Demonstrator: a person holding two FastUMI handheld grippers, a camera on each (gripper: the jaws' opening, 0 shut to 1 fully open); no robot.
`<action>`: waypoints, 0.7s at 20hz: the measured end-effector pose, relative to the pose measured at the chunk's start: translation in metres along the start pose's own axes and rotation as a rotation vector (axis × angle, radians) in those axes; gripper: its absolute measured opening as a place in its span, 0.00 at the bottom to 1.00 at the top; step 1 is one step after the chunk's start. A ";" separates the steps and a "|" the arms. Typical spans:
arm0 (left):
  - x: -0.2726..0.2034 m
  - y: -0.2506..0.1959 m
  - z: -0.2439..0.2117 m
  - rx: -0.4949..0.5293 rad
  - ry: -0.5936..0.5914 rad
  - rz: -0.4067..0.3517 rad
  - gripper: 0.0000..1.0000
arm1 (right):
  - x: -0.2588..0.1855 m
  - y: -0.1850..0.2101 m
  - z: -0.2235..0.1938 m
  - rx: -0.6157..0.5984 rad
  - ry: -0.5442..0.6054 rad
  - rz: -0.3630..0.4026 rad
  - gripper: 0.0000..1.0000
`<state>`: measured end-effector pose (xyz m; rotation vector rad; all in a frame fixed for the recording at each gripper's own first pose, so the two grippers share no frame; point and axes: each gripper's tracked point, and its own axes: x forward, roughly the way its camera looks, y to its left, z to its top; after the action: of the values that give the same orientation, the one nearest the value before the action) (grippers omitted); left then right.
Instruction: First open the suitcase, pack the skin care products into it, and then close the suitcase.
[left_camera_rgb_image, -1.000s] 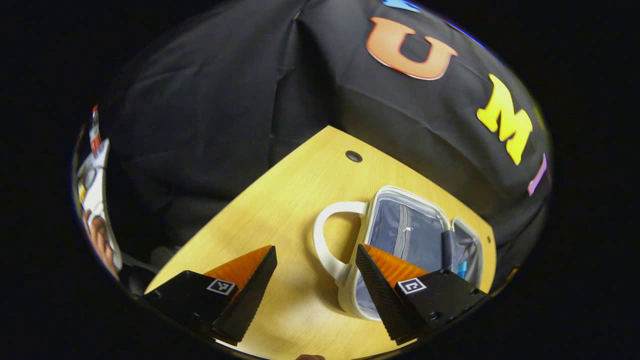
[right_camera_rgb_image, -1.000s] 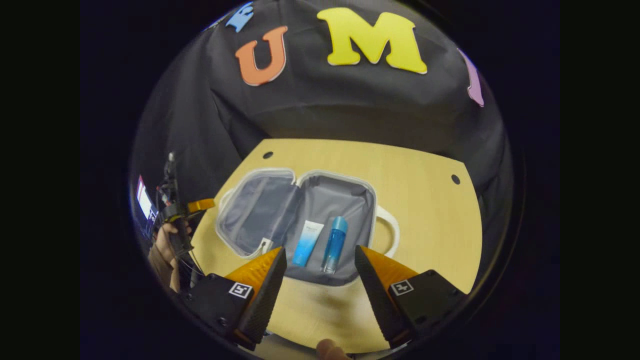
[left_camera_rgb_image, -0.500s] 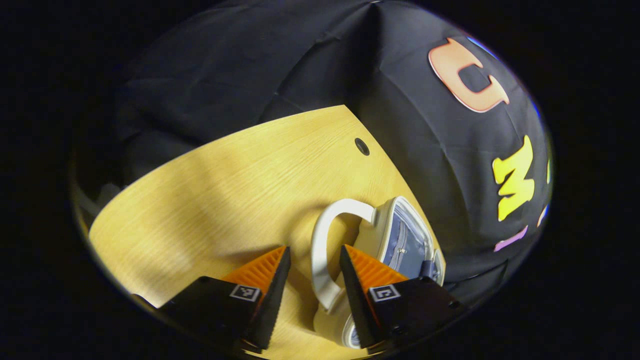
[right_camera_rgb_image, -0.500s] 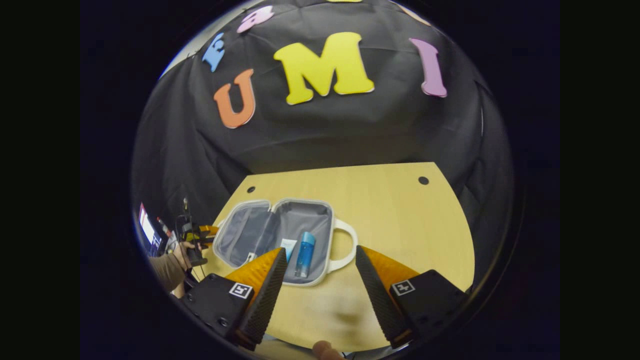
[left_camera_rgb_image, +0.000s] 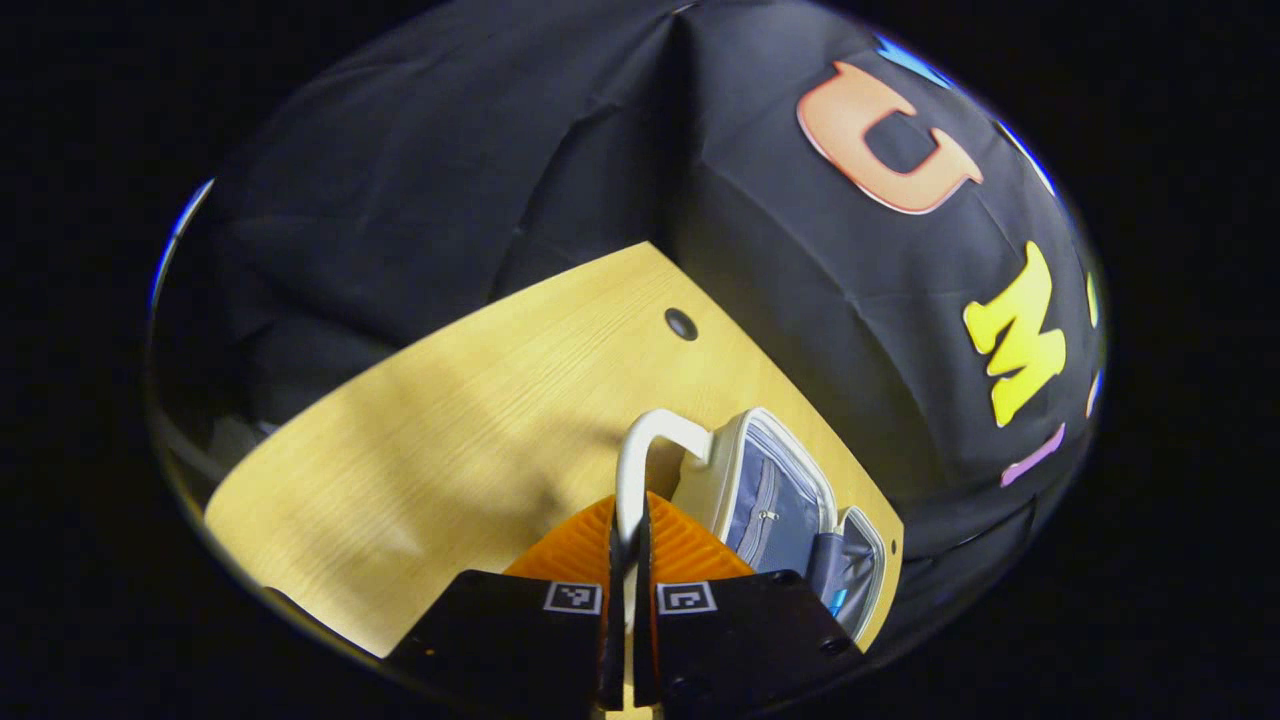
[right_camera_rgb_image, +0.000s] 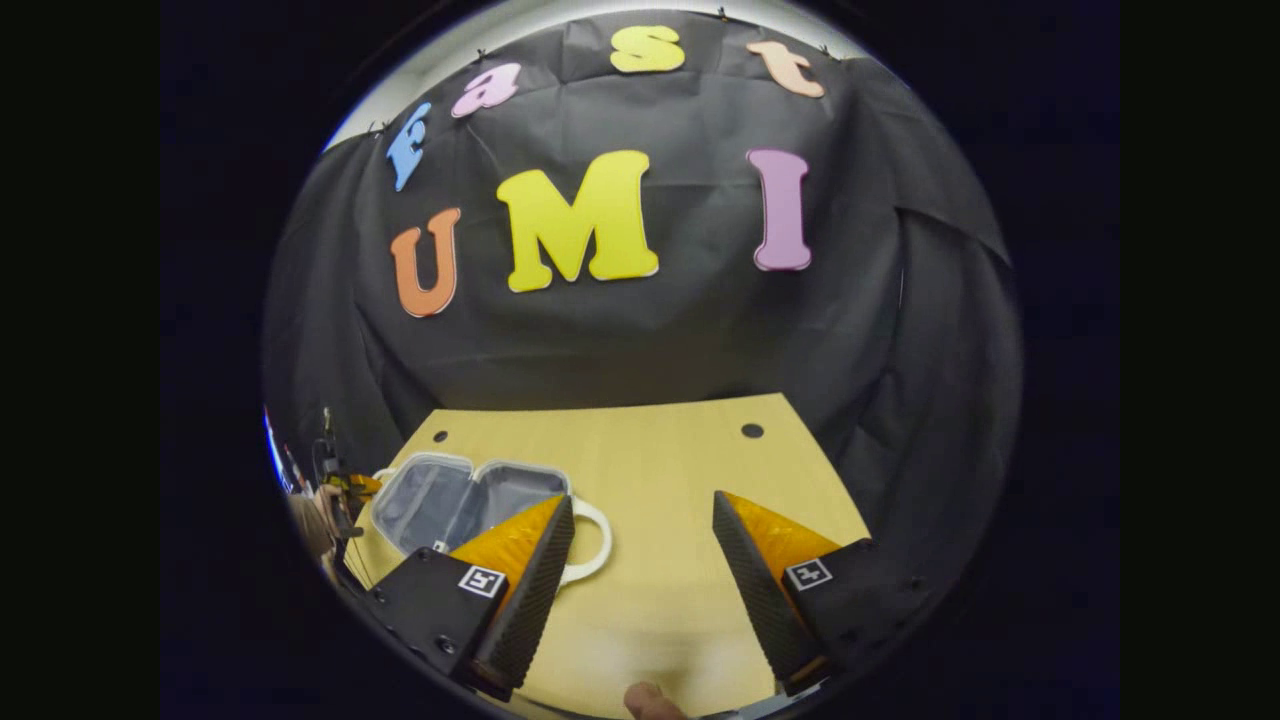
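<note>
The white suitcase (left_camera_rgb_image: 700, 480) lies open on the wooden table, grey lining (left_camera_rgb_image: 775, 495) facing up. My left gripper (left_camera_rgb_image: 625, 540) is shut on its white handle (left_camera_rgb_image: 640, 440), both orange fingers pressed against the loop. A sliver of a blue skin care product (left_camera_rgb_image: 836, 600) shows at the inner edge of the far half. In the right gripper view the open suitcase (right_camera_rgb_image: 450, 495) sits at the lower left, its other handle (right_camera_rgb_image: 598, 535) partly behind my left finger. My right gripper (right_camera_rgb_image: 641, 500) hangs open over bare table to the right of the case, holding nothing.
The yellow table (right_camera_rgb_image: 660, 460) ends at the black cloth wall close behind the suitcase. Round holes (left_camera_rgb_image: 680, 323) (right_camera_rgb_image: 752, 430) mark its far corners. A hand with the other gripper (right_camera_rgb_image: 335, 490) is at the table's left edge in the right gripper view.
My left gripper has closed on the suitcase handle, having been open around it half a second ago. My right gripper has drawn back and to the right, away from the case, staying open.
</note>
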<state>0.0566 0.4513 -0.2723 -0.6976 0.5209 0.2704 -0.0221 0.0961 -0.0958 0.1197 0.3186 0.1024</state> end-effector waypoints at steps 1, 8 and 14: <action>-0.007 -0.009 0.008 0.019 -0.016 0.002 0.06 | -0.002 -0.004 0.004 -0.011 -0.013 0.003 0.82; -0.068 -0.097 0.036 0.192 -0.145 -0.026 0.03 | -0.006 -0.023 0.025 -0.057 -0.063 0.062 0.83; -0.111 -0.212 0.013 0.320 -0.195 -0.164 0.03 | -0.010 -0.033 0.031 -0.072 -0.080 0.135 0.83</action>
<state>0.0534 0.2959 -0.0899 -0.3940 0.3084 0.0963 -0.0195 0.0595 -0.0678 0.0739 0.2268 0.2415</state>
